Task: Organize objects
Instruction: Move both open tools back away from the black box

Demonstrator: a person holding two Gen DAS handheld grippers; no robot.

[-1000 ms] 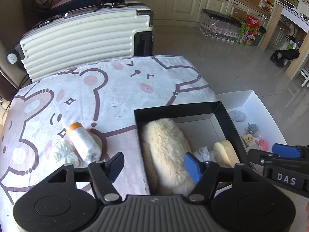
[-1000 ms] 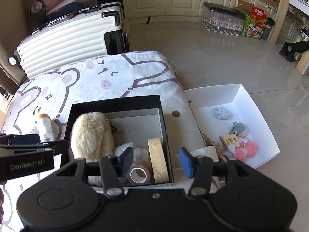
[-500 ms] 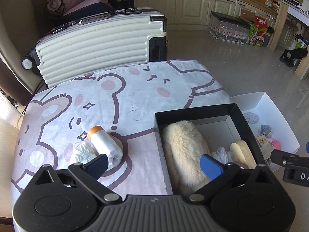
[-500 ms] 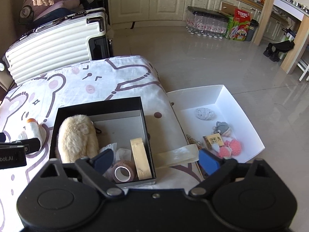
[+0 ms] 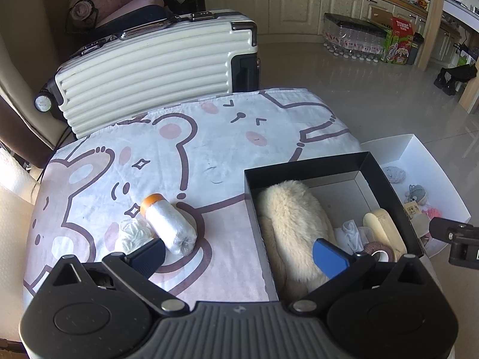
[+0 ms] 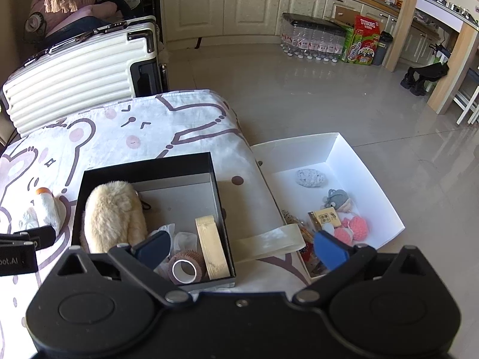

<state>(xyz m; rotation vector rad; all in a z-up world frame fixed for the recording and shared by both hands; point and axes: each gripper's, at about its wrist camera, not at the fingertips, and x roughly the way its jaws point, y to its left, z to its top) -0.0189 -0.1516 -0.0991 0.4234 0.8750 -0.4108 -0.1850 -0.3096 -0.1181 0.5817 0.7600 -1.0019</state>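
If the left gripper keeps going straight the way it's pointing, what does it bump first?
Probably the blanket, between the wrapped bottle and the black box. The open left gripper holds nothing; depth is hard to judge.

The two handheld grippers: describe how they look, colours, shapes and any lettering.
Both are matte black with two round discs at the base and angled linkage arms ending in blue pads. The left gripper has a ribbed grey centre; the right gripper is plain black there. White lettering, only partly readable, marks their sides.
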